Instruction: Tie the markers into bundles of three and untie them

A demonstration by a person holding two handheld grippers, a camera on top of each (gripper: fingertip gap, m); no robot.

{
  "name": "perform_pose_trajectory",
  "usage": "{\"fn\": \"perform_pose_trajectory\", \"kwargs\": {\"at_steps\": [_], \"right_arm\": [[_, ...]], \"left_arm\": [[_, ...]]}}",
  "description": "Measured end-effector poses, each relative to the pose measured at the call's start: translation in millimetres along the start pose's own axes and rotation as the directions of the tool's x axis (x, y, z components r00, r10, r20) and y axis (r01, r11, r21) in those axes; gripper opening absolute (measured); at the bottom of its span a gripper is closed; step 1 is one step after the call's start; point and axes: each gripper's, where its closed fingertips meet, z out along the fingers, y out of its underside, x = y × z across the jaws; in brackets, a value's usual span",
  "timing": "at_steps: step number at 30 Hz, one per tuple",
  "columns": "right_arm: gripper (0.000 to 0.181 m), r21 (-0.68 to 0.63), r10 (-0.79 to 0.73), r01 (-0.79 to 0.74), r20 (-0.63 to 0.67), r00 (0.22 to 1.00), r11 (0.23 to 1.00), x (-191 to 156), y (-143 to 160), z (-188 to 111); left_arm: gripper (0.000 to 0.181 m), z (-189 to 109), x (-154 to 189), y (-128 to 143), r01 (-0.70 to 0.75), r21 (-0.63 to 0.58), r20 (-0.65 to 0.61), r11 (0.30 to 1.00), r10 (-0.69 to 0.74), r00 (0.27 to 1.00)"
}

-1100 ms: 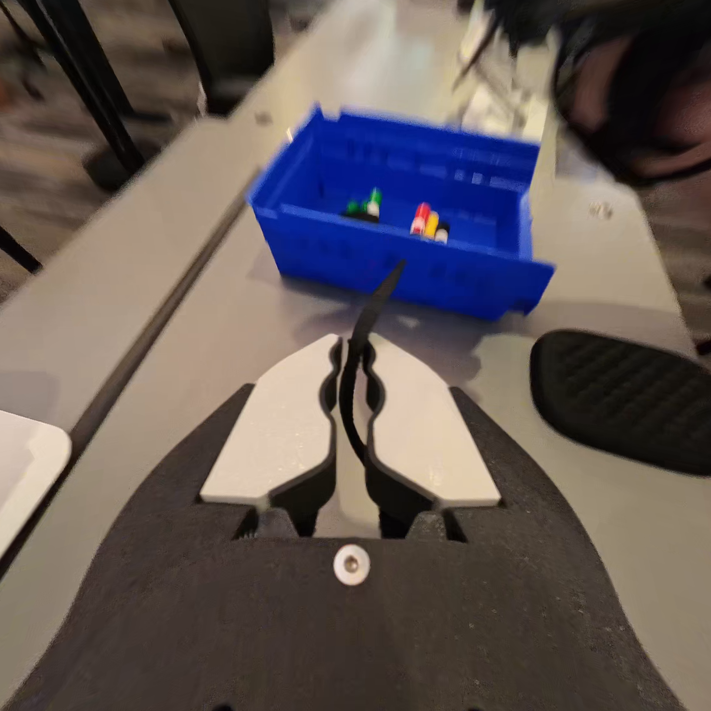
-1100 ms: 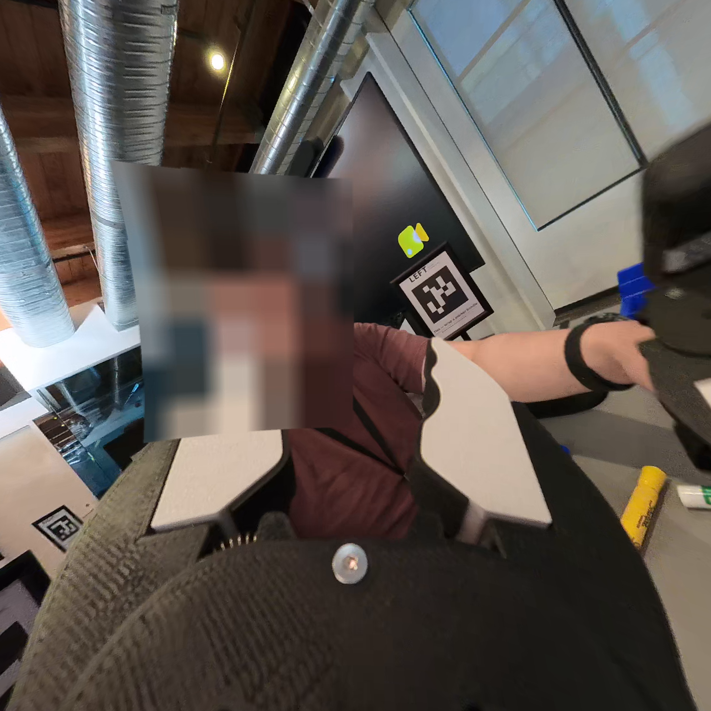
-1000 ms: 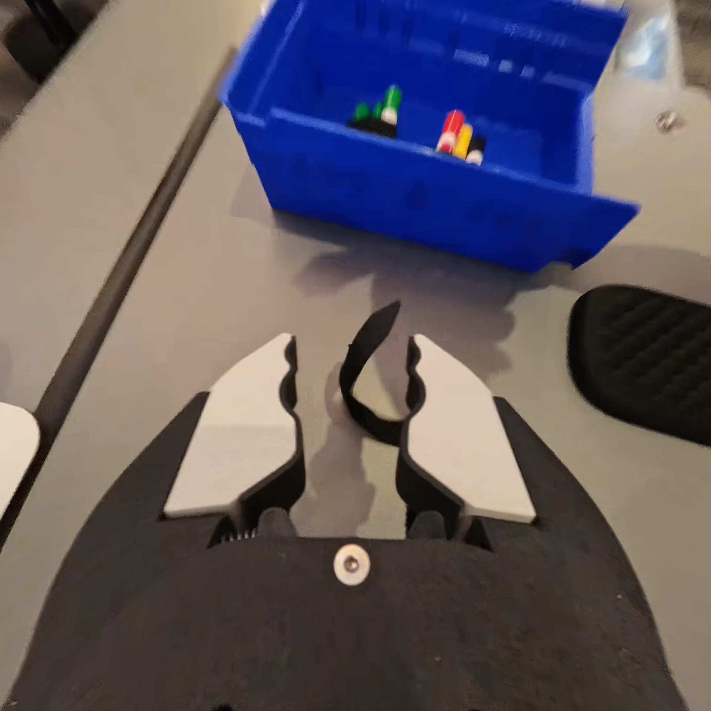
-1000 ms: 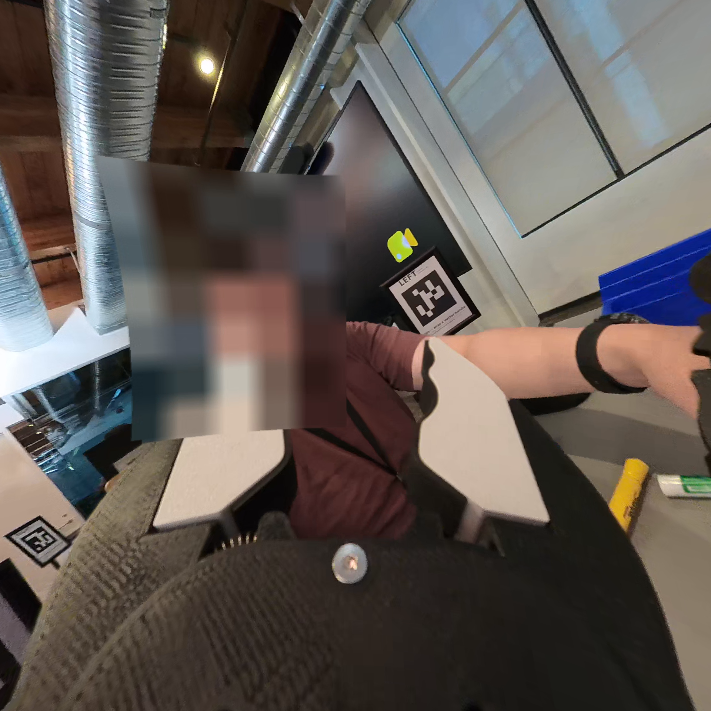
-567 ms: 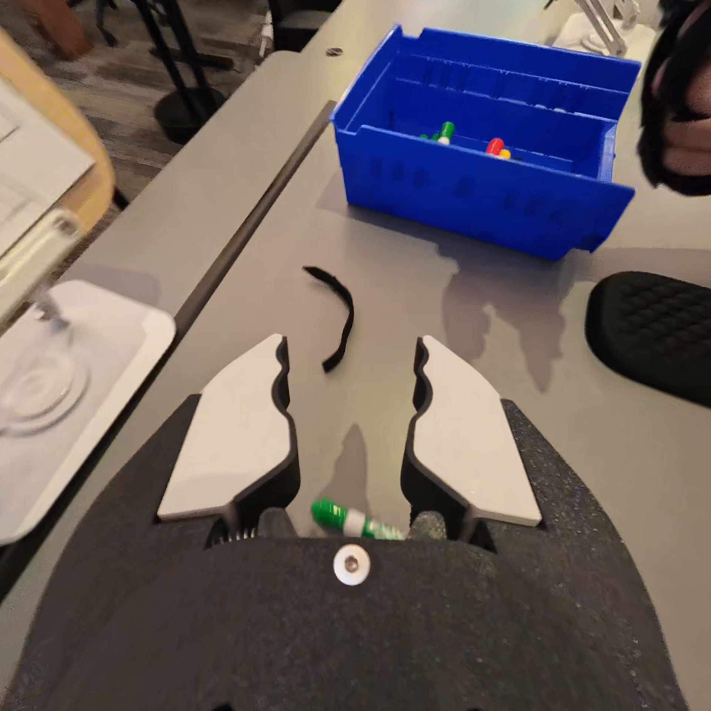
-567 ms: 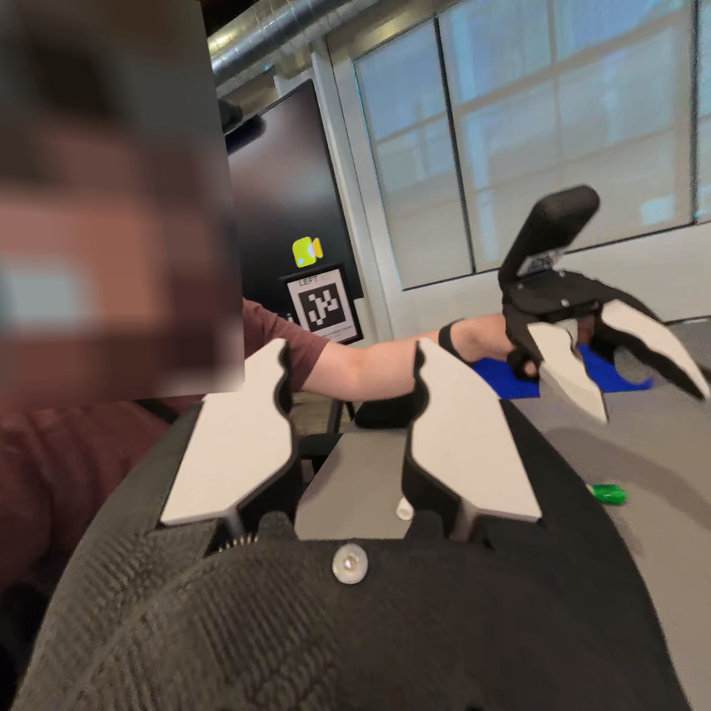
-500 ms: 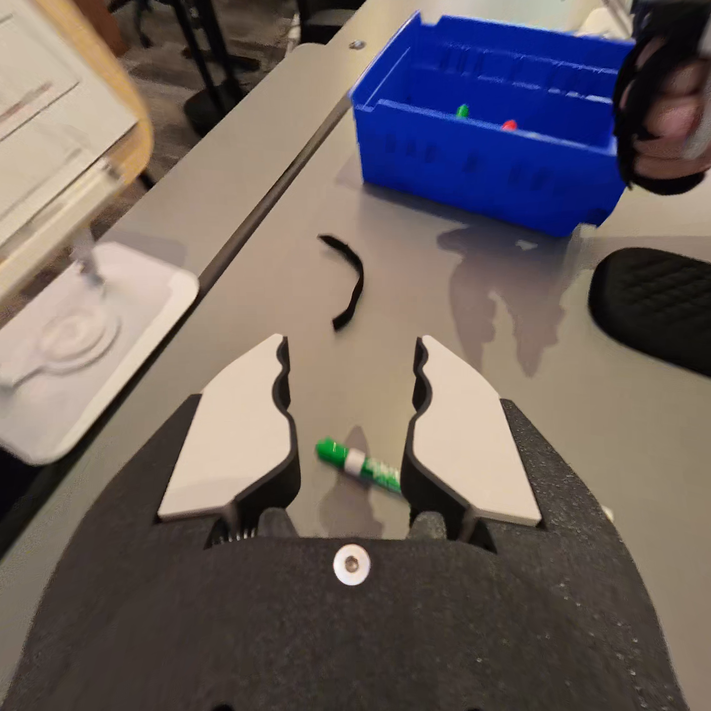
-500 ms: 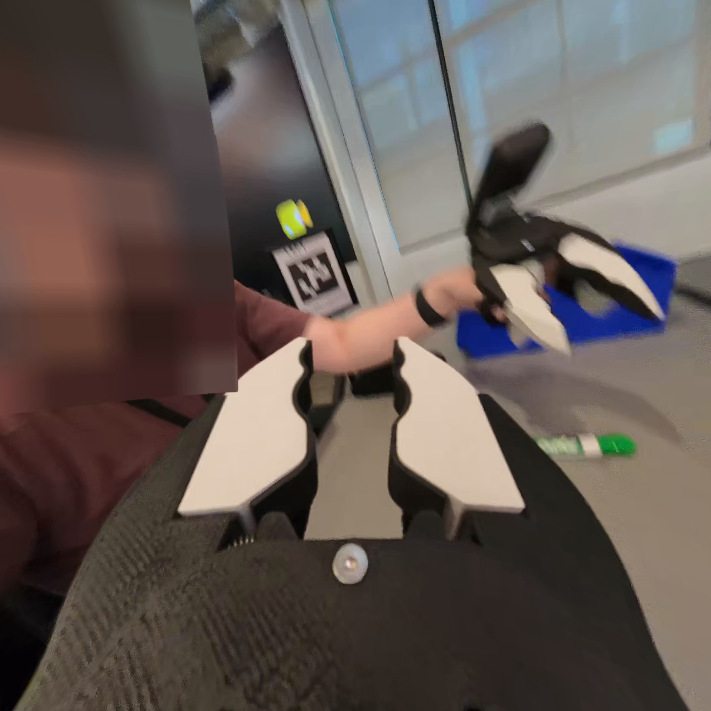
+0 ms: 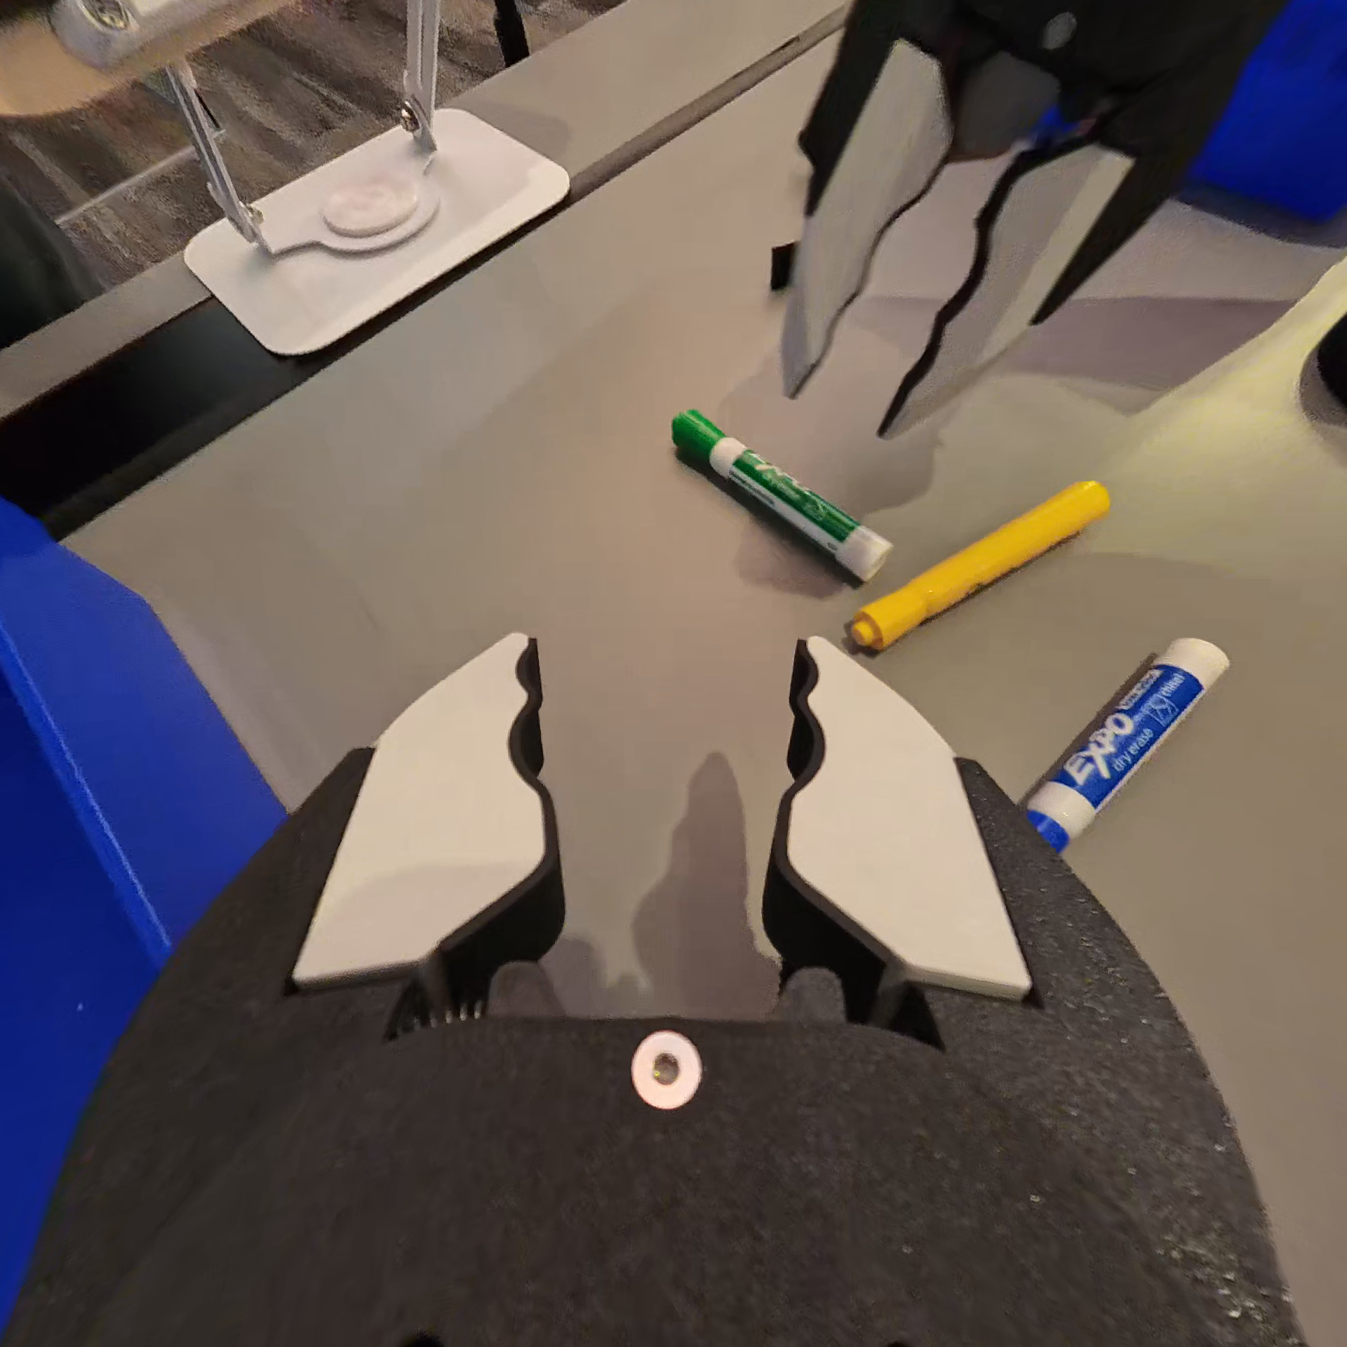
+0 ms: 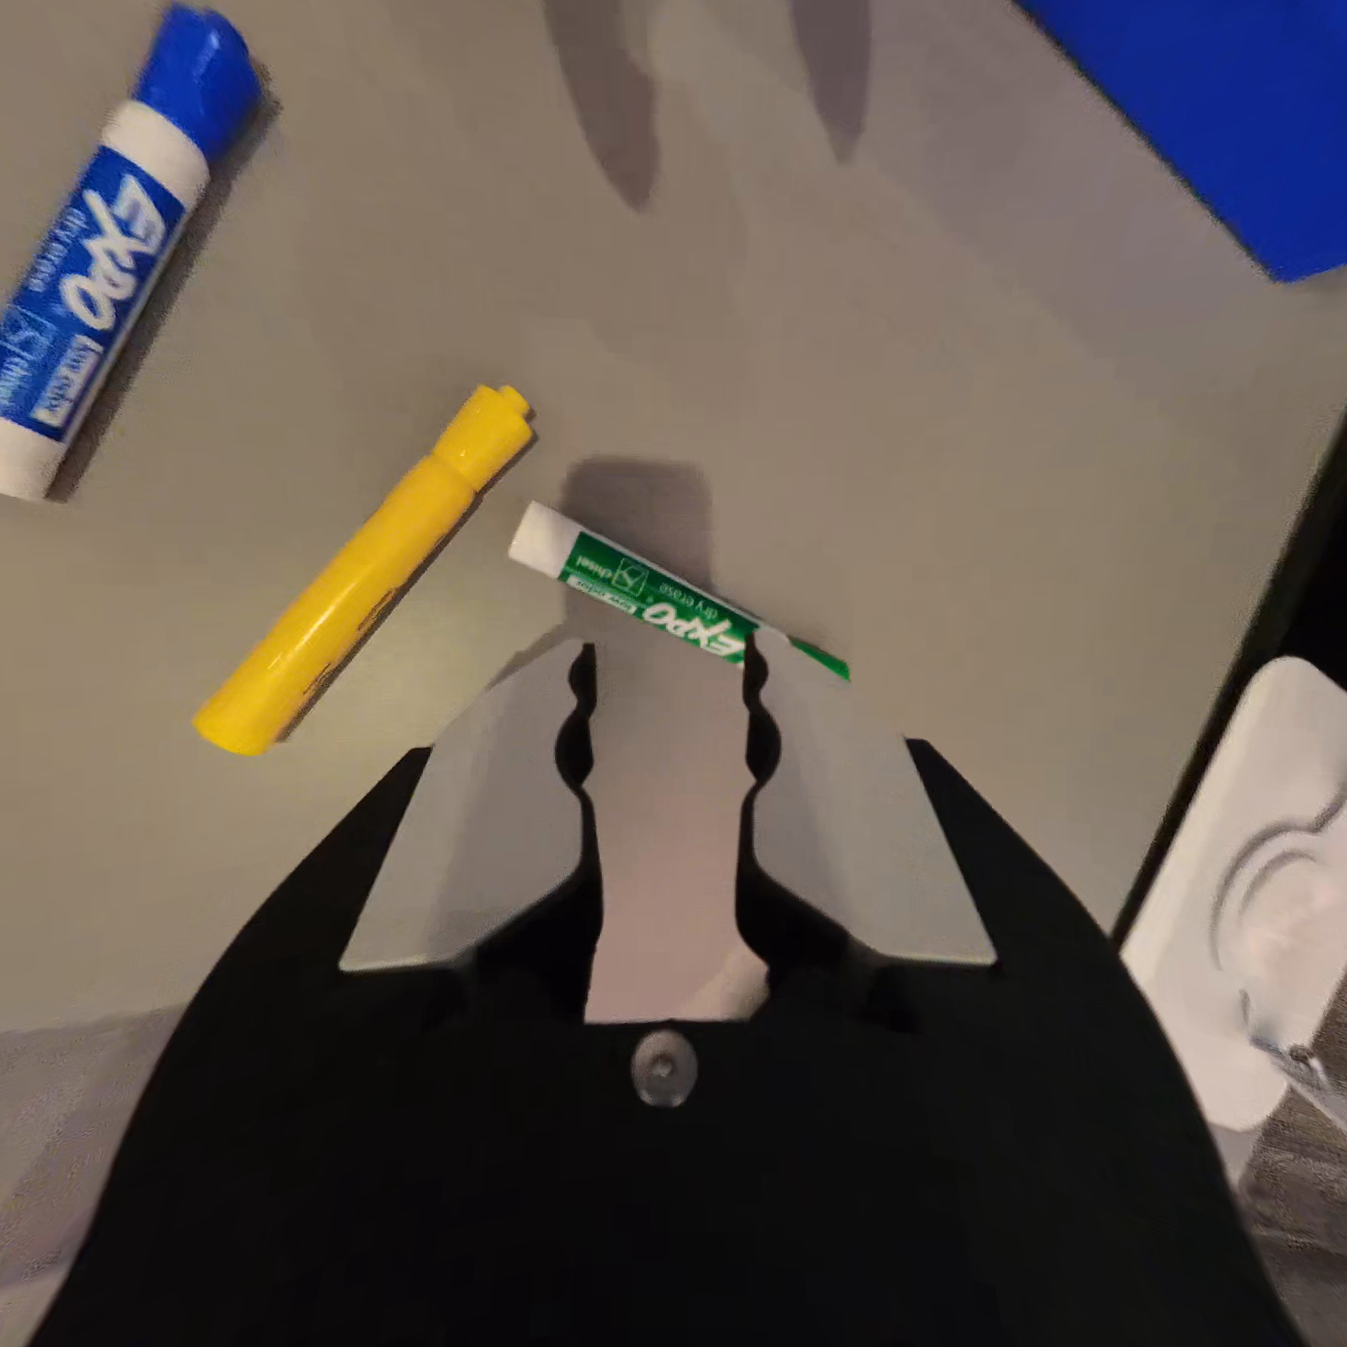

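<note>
Three loose markers lie on the grey table: a green marker [image 9: 780,496] [image 10: 656,601], a yellow marker [image 9: 984,565] [image 10: 364,576] and a blue marker [image 9: 1130,736] [image 10: 102,248]. My left gripper [image 9: 665,645] is open and empty, low over the table just short of the markers. My right gripper [image 10: 670,649] is open and empty, pointing down right over the green marker; its right fingertip covers the marker's cap end. It also shows in the left wrist view [image 9: 838,412], above the green marker. An end of the black strap [image 9: 780,266] peeks out behind it.
A blue bin [image 9: 73,729] stands close at my left gripper's left side. Another blue bin [image 9: 1283,146] [image 10: 1203,109] is at the far right. A white stand base [image 9: 379,226] [image 10: 1239,911] sits across the table seam. A black pad [image 9: 1334,372] shows at the right edge.
My left gripper opened, let go of the black strap and pulled back from it. My right gripper swung from facing the person down to the table over the green marker.
</note>
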Motion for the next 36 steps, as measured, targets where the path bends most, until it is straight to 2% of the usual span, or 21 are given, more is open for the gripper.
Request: {"fn": "perform_pose_trajectory", "kwargs": {"at_steps": [4, 6, 10, 13, 15, 19, 21, 23, 24, 26, 27, 29, 30, 31, 33, 36], "right_arm": [[0.043, -0.114, -0.041, 0.054, 0.115, 0.993, 0.992, 1, 9, 32], [0.037, -0.141, -0.031, 0.055, 0.164, 0.986, 0.989, 0, 11, 42], [0.021, -0.258, 0.1, -0.049, 0.189, 0.977, 0.965, 7, 22, 43], [0.021, -0.314, 0.213, -0.136, 0.227, 0.95, 0.94, -3, 29, 36], [0.021, -0.321, 0.232, -0.142, 0.261, 0.937, 0.936, -12, 32, 30], [0.026, -0.293, 0.009, 0.046, 0.184, 0.983, 0.955, -7, 36, 26], [0.026, -0.317, 0.08, -0.029, 0.148, 0.986, 0.948, -2, 36, 21], [0.021, -0.295, 0.252, -0.215, 0.095, 0.963, 0.931, 6, 29, 13], [0.023, -0.303, 0.385, -0.35, 0.064, 0.921, 0.887, 9, 27, 9], [0.017, -0.302, 0.664, -0.638, -0.02, 0.748, 0.709, 15, 27, 0], [0.016, -0.265, 0.781, -0.762, -0.046, 0.623, 0.592, 16, 24, -5], [0.016, -0.162, 0.944, -0.93, 0.016, 0.331, 0.329, 11, 10, -14], [0.016, -0.123, 0.97, -0.962, 0.048, 0.24, 0.244, 9, 6, -18], [0.017, -0.097, 0.982, -0.977, 0.035, 0.187, 0.19, 6, 11, -21], [0.035, -0.105, 0.986, -0.986, -0.094, 0.14, 0.13, -7, 39, -21], [0.046, -0.109, 0.994, -0.993, -0.097, -0.044, -0.054, -28, 42, -11]], "left_arm": [[0.065, -12, 9, 5, 0.061, 0.061, -0.027, 0.996, -0.06, 0.998], [0.064, -16, 13, 7, 0.093, 0.081, -0.05, 0.992, -0.089, 0.995], [0.062, -20, 12, 14, 0.106, 0.093, -0.042, 0.99, -0.102, 0.994], [0.062, -21, 11, 18, 0.108, 0.095, -0.044, 0.99, -0.105, 0.994], [0.061, -21, 12, 19, 0.104, 0.101, -0.048, 0.989, -0.099, 0.994], [0.06, -19, 16, 19, 0.1, 0.102, -0.076, 0.99, -0.092, 0.993], [0.06, -20, 16, 20, 0.098, 0.098, -0.074, 0.99, -0.091, 0.993], [0.06, -22, 18, 18, 0.099, 0.104, -0.078, 0.99, -0.091, 0.993], [0.06, -24, 19, 17, 0.098, 0.108, -0.076, 0.989, -0.09, 0.993], [0.059, -27, 19, 15, 0.095, 0.118, -0.068, 0.988, -0.087, 0.994], [0.059, -28, 18, 14, 0.102, 0.122, -0.062, 0.987, -0.095, 0.994], [0.059, -30, 18, 12, 0.118, 0.123, -0.054, 0.985, -0.112, 0.992], [0.059, -31, 16, 11, 0.12, 0.122, -0.04, 0.985, -0.116, 0.992], [0.059, -32, 15, 11, 0.116, 0.116, -0.023, 0.986, -0.114, 0.993], [0.059, -33, 13, 12, 0.101, 0.103, 0.0, 0.99, -0.102, 0.995], [0.059, -34, 19, 6, 0.113, 0.12, -0.025, 0.986, -0.111, 0.993]]}}
